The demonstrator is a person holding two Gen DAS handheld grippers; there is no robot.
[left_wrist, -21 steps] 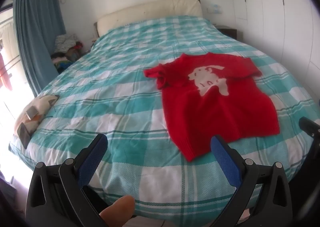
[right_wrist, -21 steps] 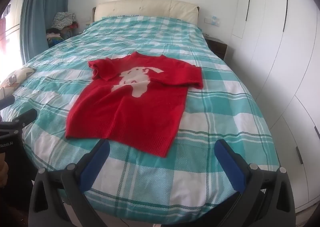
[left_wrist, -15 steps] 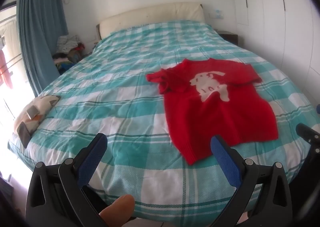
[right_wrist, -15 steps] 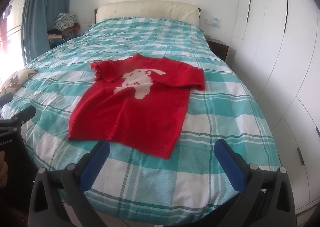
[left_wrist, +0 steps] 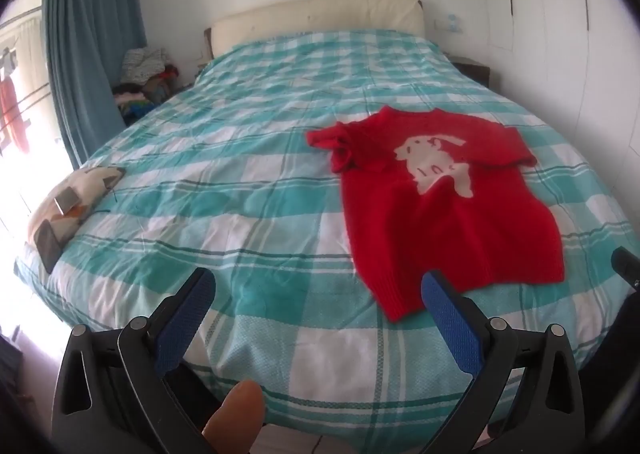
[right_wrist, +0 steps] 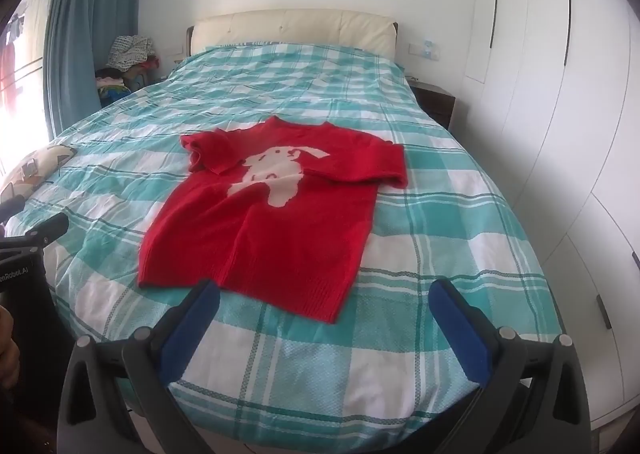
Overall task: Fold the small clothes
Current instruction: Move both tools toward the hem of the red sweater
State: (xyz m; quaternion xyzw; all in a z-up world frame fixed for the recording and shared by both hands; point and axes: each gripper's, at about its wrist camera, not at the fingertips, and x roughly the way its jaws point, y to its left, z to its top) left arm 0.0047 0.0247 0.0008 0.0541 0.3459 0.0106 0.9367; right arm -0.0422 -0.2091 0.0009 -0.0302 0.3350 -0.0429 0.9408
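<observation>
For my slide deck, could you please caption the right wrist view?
Open right tongs poised above a red sweater lying unfolded on the checked bed.

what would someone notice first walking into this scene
A red sweater with a pale animal figure lies flat on the teal plaid bed, hem toward the near edge. Both the left gripper and the right gripper hang open short of it, empty.

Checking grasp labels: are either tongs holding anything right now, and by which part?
Nothing held. Left tongs and right tongs are both open, short of the red sweater, which lies flat on the bed.
</observation>
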